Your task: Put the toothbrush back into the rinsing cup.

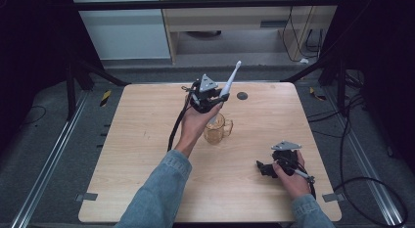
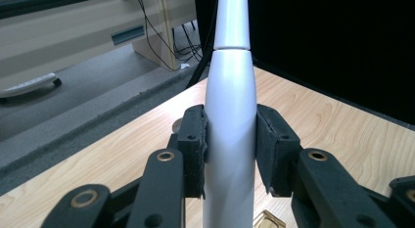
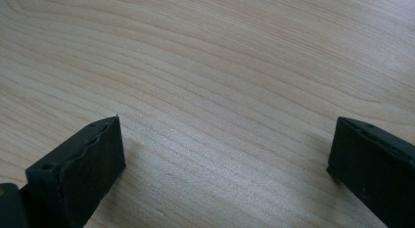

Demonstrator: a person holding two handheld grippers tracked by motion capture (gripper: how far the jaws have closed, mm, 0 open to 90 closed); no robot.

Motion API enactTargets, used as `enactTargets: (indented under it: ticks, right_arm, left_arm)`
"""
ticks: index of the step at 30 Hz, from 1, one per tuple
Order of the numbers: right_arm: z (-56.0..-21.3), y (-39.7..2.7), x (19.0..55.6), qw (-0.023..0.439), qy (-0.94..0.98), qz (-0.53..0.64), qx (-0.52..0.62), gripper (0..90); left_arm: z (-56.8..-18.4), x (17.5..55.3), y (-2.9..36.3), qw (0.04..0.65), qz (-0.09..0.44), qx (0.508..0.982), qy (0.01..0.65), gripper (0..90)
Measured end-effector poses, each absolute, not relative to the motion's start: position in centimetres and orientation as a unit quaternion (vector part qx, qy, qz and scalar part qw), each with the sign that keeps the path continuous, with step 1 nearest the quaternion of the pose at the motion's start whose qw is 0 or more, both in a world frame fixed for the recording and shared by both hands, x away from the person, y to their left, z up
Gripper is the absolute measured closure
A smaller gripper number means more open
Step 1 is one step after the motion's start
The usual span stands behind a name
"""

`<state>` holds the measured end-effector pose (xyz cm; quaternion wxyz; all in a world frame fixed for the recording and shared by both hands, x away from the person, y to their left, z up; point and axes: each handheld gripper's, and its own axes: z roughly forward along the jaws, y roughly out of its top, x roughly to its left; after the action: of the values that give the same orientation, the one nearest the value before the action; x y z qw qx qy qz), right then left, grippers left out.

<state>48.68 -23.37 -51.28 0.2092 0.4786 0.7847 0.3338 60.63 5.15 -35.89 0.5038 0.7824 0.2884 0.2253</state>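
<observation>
Holding: electric toothbrush (image 2: 230, 120) clamped in left tool (image 1: 209, 97), lifted above glass mug (image 1: 218, 130); placement judged outstanding. Right tool (image 3: 225, 159) wide, unloaded, on worktop (image 1: 147, 140).

Worktop and what stands around it

A pale wooden worktop (image 1: 147, 154) carries a small dark disc (image 1: 242, 96) near its far edge. Beyond it stands a light wooden cabinet (image 1: 235, 22), with black cables (image 1: 298, 37) trailing over the grey floor (image 1: 44, 154).
</observation>
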Motion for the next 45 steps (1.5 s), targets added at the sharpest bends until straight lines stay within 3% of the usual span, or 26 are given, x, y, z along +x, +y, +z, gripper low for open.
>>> enactTargets:
  ticks: [45]
  right_arm:
    - [-51.3,-23.3,48.7,0.207,0.785,0.334,0.479,0.3]
  left_arm:
    - [-39.7,60.4,6.0,0.48,0.21,0.798,0.297,66.3]
